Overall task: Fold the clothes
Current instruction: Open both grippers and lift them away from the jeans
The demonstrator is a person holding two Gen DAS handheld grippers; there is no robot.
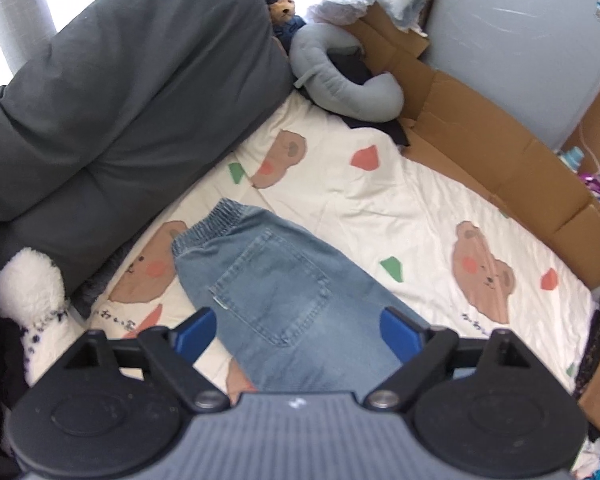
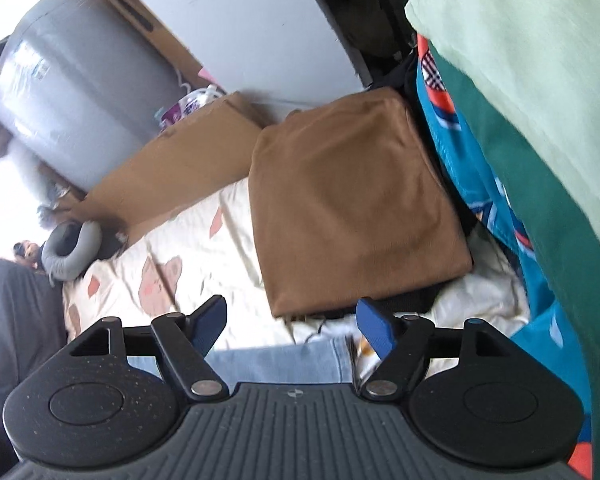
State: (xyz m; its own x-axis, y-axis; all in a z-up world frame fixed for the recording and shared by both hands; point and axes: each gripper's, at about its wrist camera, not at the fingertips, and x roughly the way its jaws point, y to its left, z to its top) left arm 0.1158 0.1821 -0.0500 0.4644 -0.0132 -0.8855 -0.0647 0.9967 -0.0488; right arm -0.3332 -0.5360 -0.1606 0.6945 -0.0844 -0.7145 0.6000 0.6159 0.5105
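Left gripper (image 1: pixel 296 332), jaws wide and empty, hangs over the jeans (image 1: pixel 276 280), which lie on the bear-print sheet (image 1: pixel 380 196), one leg over the other, back pocket up, waistband (image 1: pixel 216 220) far. Right gripper (image 2: pixel 292 326), likewise wide and empty, sits over a pale denim end (image 2: pixel 284 360). Denim appears soft yet fairly heavy, unlikely to slip; the waistband and hem corners look the soundest holds. Folded brown garment (image 2: pixel 352 204) lies beyond. Open sheet lies toward the cardboard (image 1: pixel 520 168); the grey cushion (image 1: pixel 120 100) bounds the other side.
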